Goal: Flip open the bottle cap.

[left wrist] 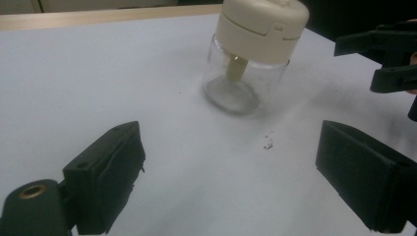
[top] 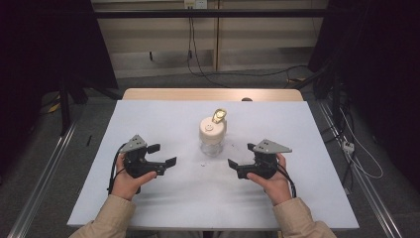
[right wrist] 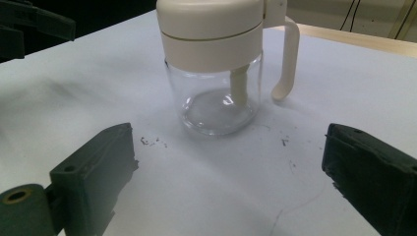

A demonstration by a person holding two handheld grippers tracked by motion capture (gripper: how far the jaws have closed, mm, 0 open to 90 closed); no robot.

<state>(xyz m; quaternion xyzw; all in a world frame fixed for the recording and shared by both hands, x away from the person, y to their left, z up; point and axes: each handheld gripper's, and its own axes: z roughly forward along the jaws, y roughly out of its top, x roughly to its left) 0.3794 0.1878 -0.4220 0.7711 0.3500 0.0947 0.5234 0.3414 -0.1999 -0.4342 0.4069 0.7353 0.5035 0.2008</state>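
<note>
Nearest you, your left gripper and right gripper hover over the white table, jaws spread wide, holding nothing. Between them, slightly farther, stands the glass jar, cream-lidded, some crumbs before it. Beyond lie a grey floor and cables.

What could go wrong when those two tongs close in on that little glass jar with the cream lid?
The glass jar stands free on the white table and looks empty, so a push from one side could slide or tip it. Both the left tongs and right tongs are open and apart from it; smooth glass may slip between the pads. The cream lid carries a handle that a jaw might catch.
</note>
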